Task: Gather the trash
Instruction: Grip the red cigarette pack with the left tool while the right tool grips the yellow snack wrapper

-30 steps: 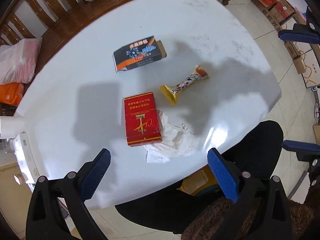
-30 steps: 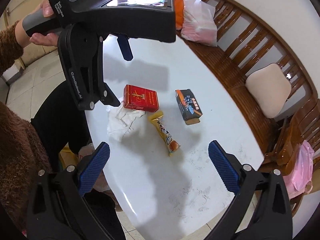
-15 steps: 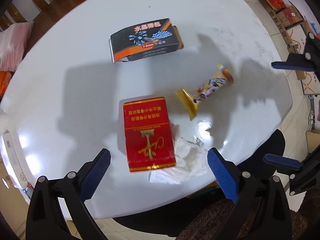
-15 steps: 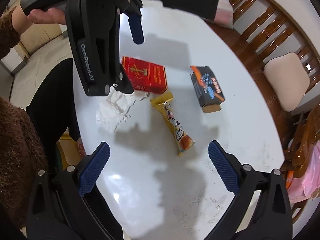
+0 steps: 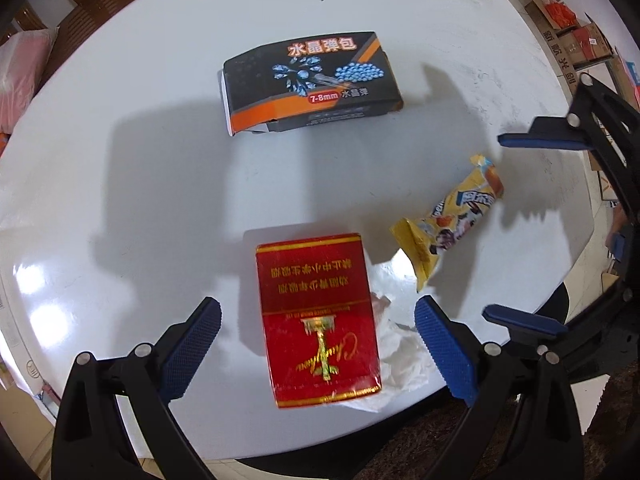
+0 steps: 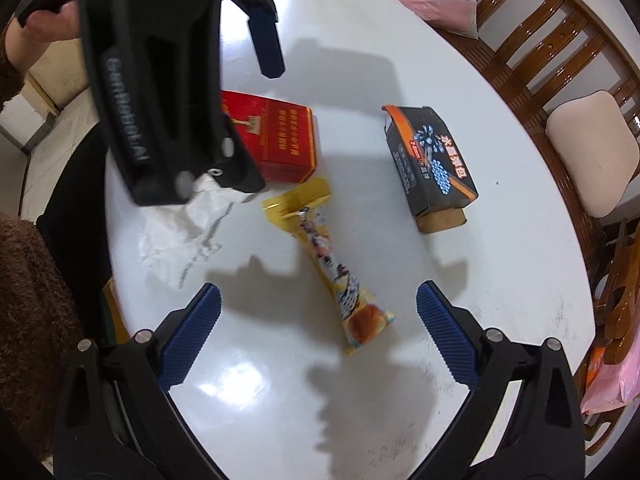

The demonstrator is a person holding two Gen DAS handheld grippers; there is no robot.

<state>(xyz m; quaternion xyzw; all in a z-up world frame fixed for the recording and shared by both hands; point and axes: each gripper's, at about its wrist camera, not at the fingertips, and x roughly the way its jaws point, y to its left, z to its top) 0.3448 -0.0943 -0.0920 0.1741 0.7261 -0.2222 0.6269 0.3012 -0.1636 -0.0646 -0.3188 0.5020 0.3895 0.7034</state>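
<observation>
You are hovering the left gripper with jaws wide and empty, straddling the red pack, which is lying at the near edge of the surface. The tissue is tucked under the pack's right side and overhanging the edge. The risk: closing here may pinch the tissue too, or nudge the pack off the edge. The right gripper, jaws also wide and empty, is bracketing the lower end of the wrapper near the middle; being slick and thin, it may skid or crumple out. The black box is sitting toward the far side, untouched.

Against a second ago: both grippers are sitting lower and closer, each lined up over its piece; the trash itself is lying where it was.
</observation>
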